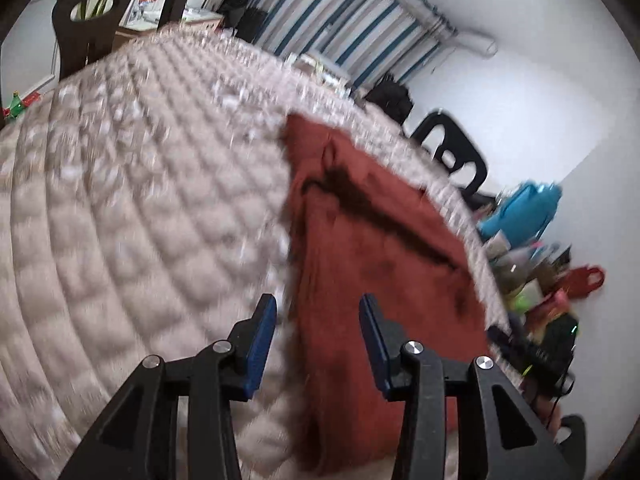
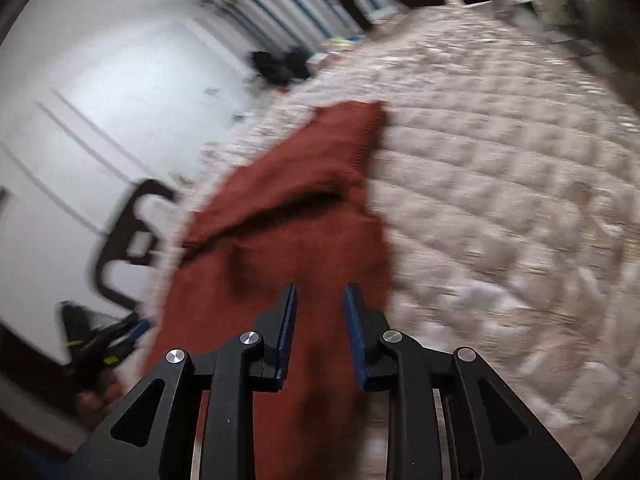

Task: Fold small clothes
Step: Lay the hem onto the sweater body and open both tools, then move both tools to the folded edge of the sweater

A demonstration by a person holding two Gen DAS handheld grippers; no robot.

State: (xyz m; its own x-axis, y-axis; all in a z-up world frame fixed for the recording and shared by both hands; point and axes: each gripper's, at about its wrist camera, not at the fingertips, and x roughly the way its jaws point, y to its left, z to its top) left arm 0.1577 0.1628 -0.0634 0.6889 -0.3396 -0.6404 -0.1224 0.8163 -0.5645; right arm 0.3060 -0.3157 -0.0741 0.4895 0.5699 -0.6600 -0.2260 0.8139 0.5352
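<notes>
A rust-red garment [image 1: 372, 240] lies spread along the right side of the quilted beige table cover [image 1: 140, 200], with a dark fold line across it. My left gripper [image 1: 316, 304] hovers over the garment's left edge, its blue pads apart and nothing pressed between them. In the right wrist view the same garment [image 2: 304, 184] runs away from me. My right gripper [image 2: 321, 292] stands open just above its near part, and the cloth shows flat beneath the gap. The left gripper [image 2: 136, 328] shows at the lower left, held by a hand. Both views are motion-blurred.
Dark chairs stand at the table's far edge [image 1: 104, 12] and right side [image 1: 452, 148]. Striped curtains [image 1: 340, 20] hang behind. A blue bag [image 1: 520, 208] and piled clutter [image 1: 536, 292] sit on the floor by the white wall. The quilted cover [image 2: 500, 200] stretches wide beside the garment.
</notes>
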